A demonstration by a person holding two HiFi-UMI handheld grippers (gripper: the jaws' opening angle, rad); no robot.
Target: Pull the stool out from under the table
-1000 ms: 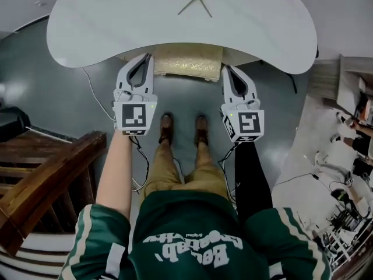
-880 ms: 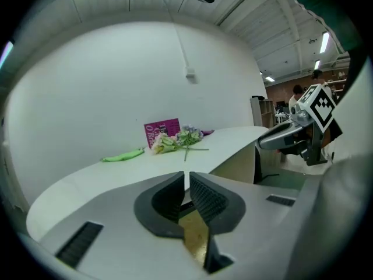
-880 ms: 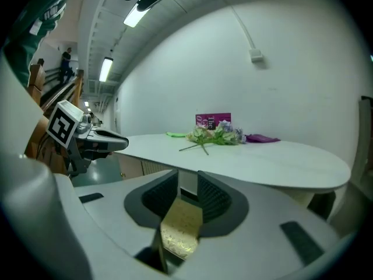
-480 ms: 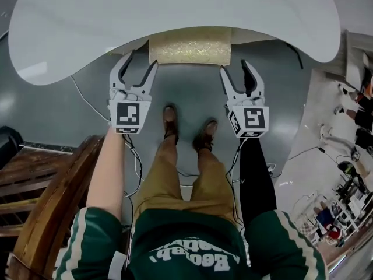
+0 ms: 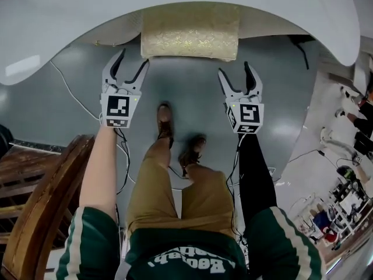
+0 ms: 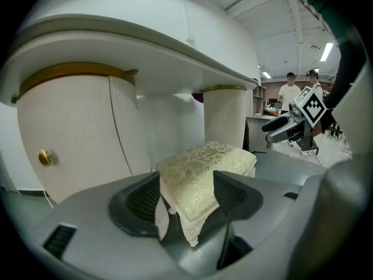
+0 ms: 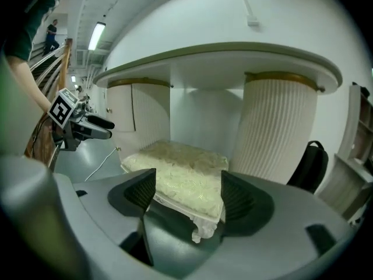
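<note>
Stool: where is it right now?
Head view, top centre: the stool sits partly under the near edge of the white table, straight ahead of the person's shoes, with its gold patterned cushion showing past the rim.

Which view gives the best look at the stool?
Right gripper view: most of the stool top shows, under the table. Left gripper view catches one corner close up; head view shows only its front part, the rest hidden by the tabletop.
</note>
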